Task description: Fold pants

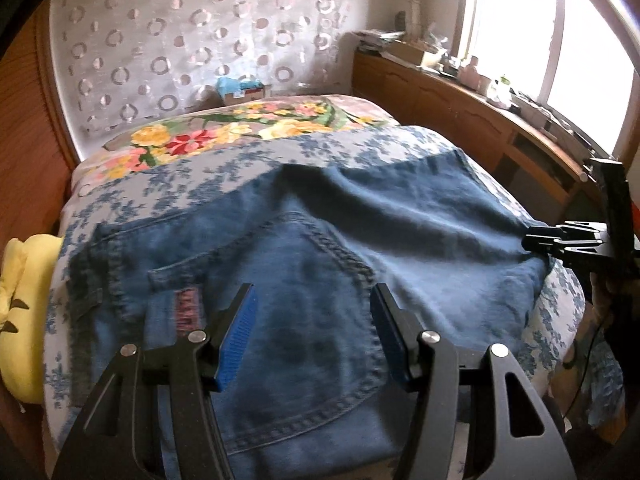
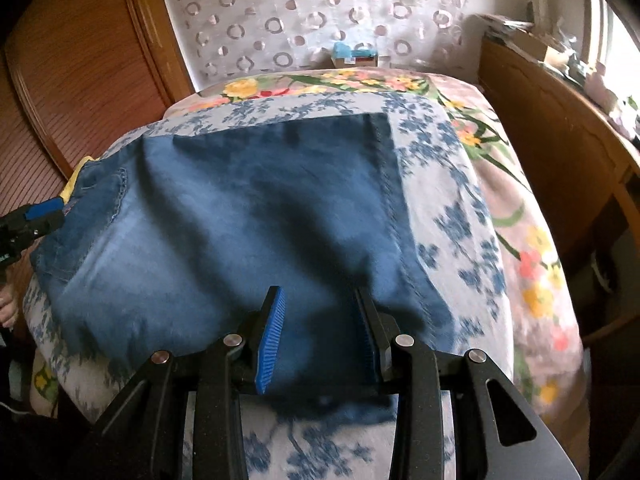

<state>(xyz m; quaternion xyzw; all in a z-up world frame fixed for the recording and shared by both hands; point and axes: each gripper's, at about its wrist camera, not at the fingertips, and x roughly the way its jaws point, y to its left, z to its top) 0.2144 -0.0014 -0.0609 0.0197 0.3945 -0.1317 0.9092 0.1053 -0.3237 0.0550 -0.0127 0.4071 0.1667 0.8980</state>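
**Bed surface, current load**

Bed [image 1: 360, 112] with pink multicolour floral cover carries a white sheet with blue flower print [image 1: 224, 184] over its near part. Folded blue denim pants [image 1: 320, 264] lie flat directly on that sheet, back pocket up. Yellow plush cushion [image 1: 24, 312] sits at the bed's left edge.
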